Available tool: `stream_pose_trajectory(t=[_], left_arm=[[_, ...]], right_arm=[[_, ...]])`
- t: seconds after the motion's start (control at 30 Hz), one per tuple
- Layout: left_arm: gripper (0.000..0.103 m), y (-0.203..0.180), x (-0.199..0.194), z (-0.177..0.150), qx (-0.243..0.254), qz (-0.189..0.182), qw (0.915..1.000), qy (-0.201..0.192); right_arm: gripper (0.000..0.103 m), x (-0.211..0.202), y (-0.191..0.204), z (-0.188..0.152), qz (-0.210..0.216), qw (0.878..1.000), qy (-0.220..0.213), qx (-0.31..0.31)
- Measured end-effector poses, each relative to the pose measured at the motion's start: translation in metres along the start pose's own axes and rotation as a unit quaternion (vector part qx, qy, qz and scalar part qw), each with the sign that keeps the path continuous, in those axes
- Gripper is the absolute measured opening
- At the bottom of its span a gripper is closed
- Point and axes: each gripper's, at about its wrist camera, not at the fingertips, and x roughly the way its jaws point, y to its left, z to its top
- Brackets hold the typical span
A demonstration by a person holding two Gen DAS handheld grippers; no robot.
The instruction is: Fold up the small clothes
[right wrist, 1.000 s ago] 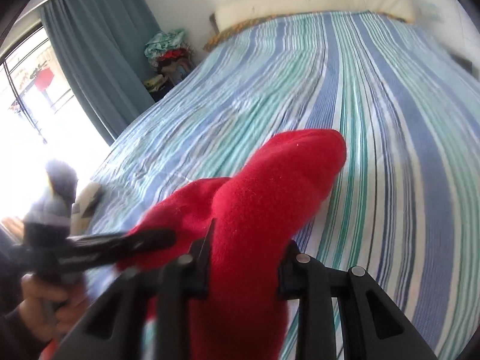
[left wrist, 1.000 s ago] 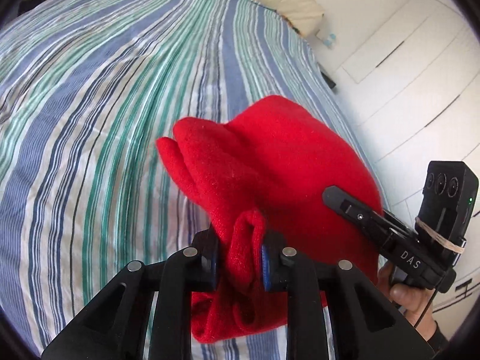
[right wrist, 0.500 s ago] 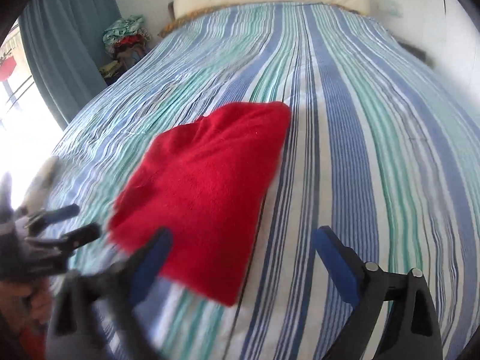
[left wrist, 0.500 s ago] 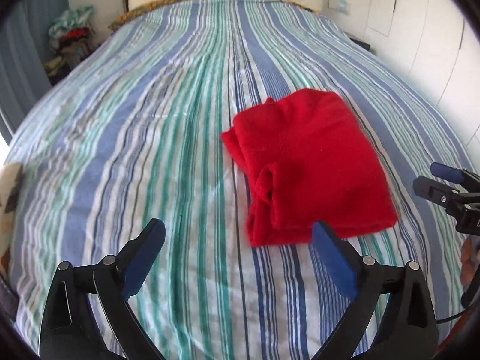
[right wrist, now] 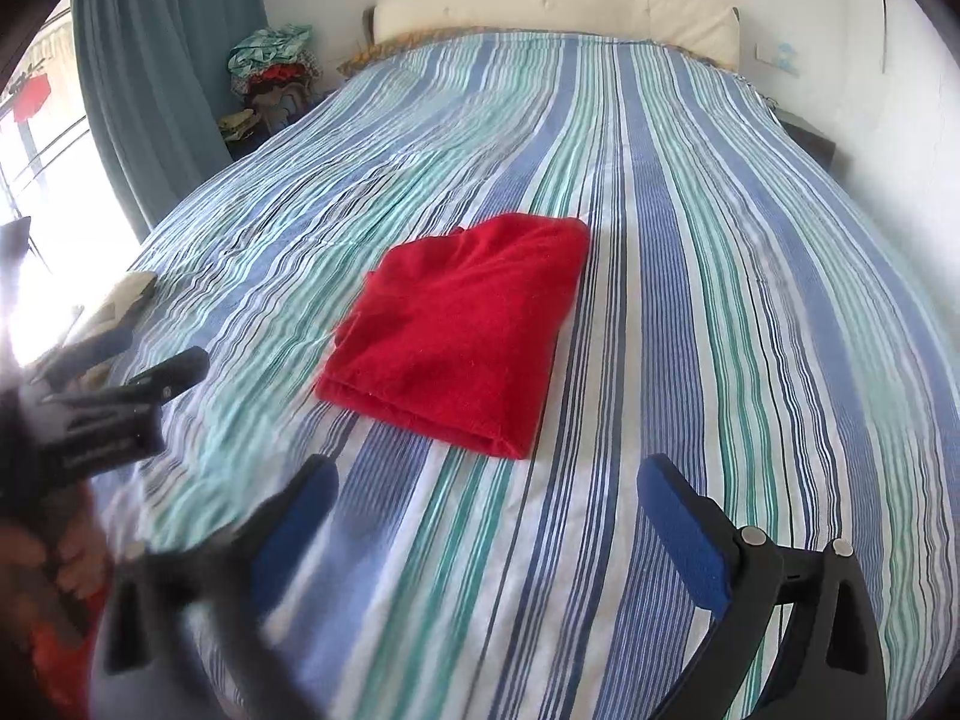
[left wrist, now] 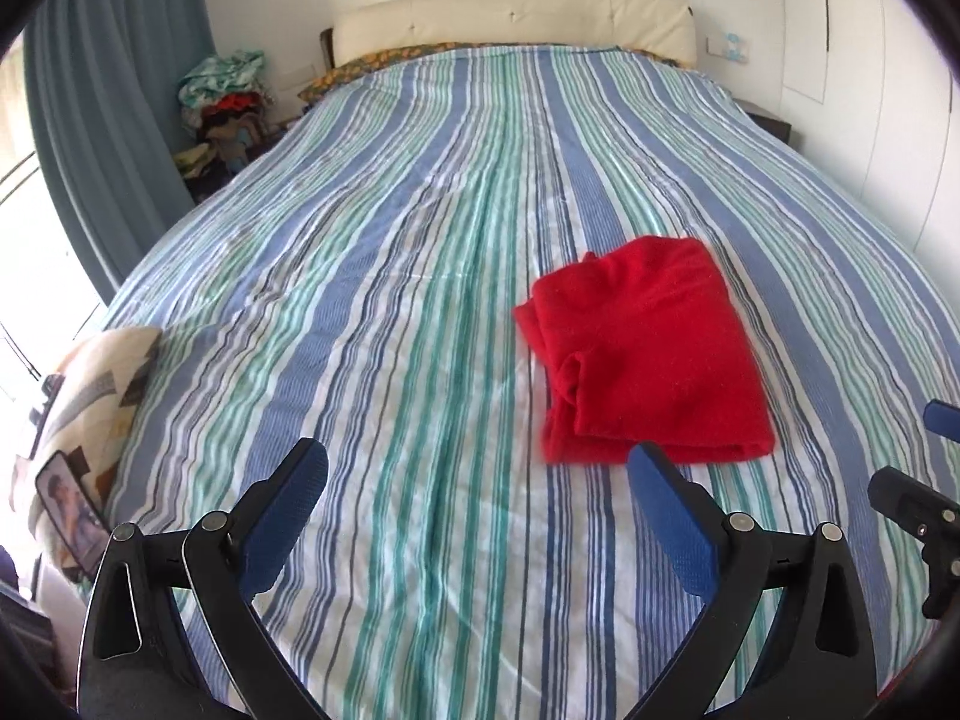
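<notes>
A folded red garment [left wrist: 648,354] lies flat on the striped bed cover [left wrist: 390,300], right of centre in the left wrist view. It also shows in the right wrist view [right wrist: 462,324], near the middle. My left gripper [left wrist: 480,468] is open and empty, held back from the garment near the bed's front edge. My right gripper [right wrist: 486,486] is open and empty, just short of the garment's near edge. The right gripper's fingers [left wrist: 912,498] show at the far right of the left wrist view. The left gripper [right wrist: 120,384] shows blurred at the left of the right wrist view.
A cream headboard [left wrist: 510,24] stands at the far end of the bed. A pile of clothes [left wrist: 222,102] sits by the blue curtain [left wrist: 108,108] at the back left. A patterned cushion [left wrist: 84,408] and a phone [left wrist: 72,510] lie at the bed's left edge. White cupboards [left wrist: 870,90] line the right.
Both grippers let go of the red garment, opened wide and pulled back and up. The garment now lies folded on the bed.
</notes>
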Motion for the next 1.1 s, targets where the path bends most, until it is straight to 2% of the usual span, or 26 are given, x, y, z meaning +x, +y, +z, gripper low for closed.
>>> stream_pose_trajectory(t=[0.17,0.23,0.3,0.37,0.53,0.73,1.1], left_arm=[[0.101,0.001,-0.011,-0.006,-0.004,0.020,0.9998,0.007],[0.101,0.000,-0.008,-0.009,-0.003,0.033,0.9989,0.032],[0.101,-0.003,-0.001,-0.013,0.010,0.009,0.9965,0.082],[0.100,-0.003,0.000,-0.020,0.007,-0.023,0.9942,0.105],[0.100,-0.005,-0.012,-0.036,0.008,-0.038,0.9921,0.119],[0.100,-0.007,-0.026,-0.041,0.017,-0.045,0.9911,0.124],[0.101,-0.002,-0.031,-0.043,0.016,-0.044,0.9913,0.123]], right_arm=[[0.102,-0.009,0.004,-0.004,-0.006,1.000,0.000,0.003],[0.102,-0.011,0.005,-0.007,-0.007,1.000,0.003,0.004],[0.102,-0.013,0.007,-0.010,-0.015,1.000,0.010,0.006],[0.102,-0.016,0.008,-0.015,-0.019,1.000,0.014,0.008],[0.102,-0.027,0.012,-0.025,-0.044,0.998,0.037,0.013],[0.102,-0.035,0.024,-0.032,-0.033,0.997,0.062,0.005],[0.102,-0.039,0.034,-0.032,-0.032,0.997,0.070,0.003]])
